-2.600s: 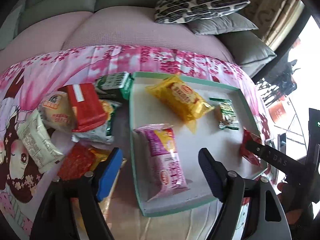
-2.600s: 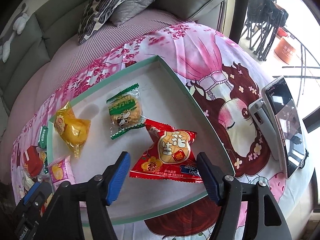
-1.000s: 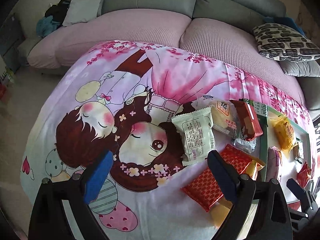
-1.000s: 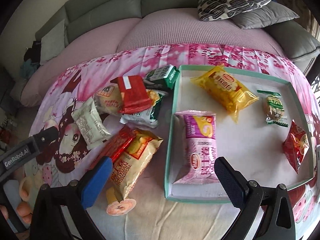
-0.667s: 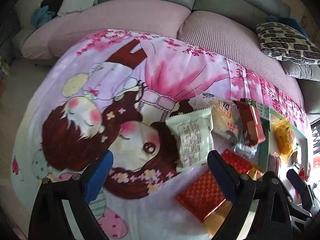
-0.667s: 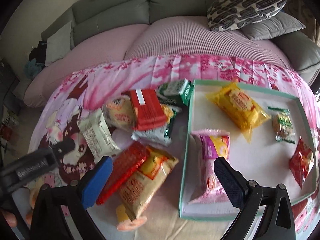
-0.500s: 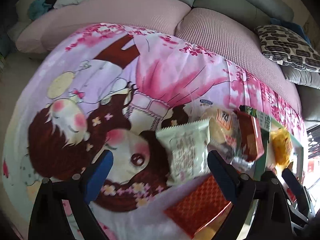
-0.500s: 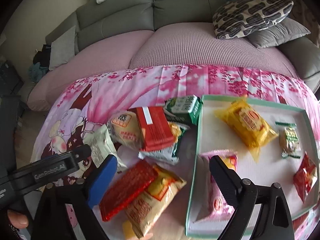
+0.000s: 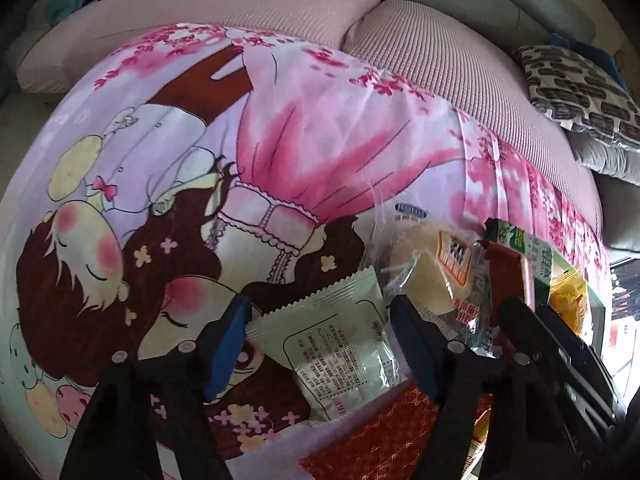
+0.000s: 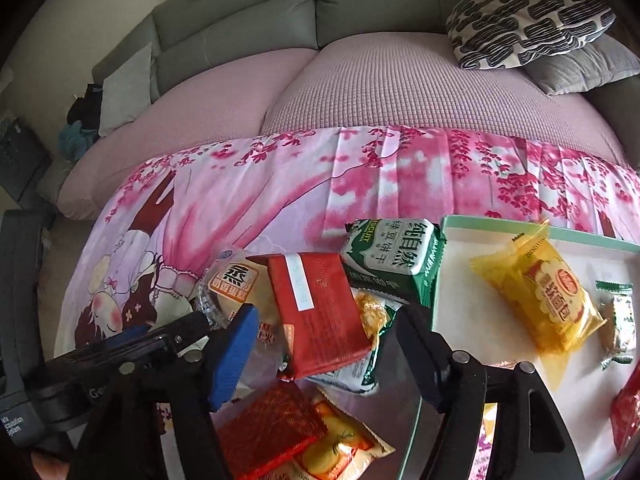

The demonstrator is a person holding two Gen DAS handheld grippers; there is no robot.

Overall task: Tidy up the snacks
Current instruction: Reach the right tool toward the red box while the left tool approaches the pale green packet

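Observation:
On the cartoon-print cloth lies a pale green packet, and my left gripper hangs over it with its jaws closing; the pads flank the packet's edges without pressing. A clear bun packet and a red patterned packet lie beside it. My right gripper hovers over the pile, jaws closing around a plain red packet that they do not touch. Under it are a green biscuit packet and a yellow-orange packet. The teal-rimmed tray holds a yellow packet and a small green sweet.
A pink-covered sofa seat runs behind the cloth, with a black-and-white patterned pillow and a grey cushion at the back right. The left gripper's body reaches in at the lower left of the right wrist view.
The left gripper has come down over the pale green packet and its jaws have narrowed. The right gripper has swung left from the tray to the pile, its jaws narrowing too.

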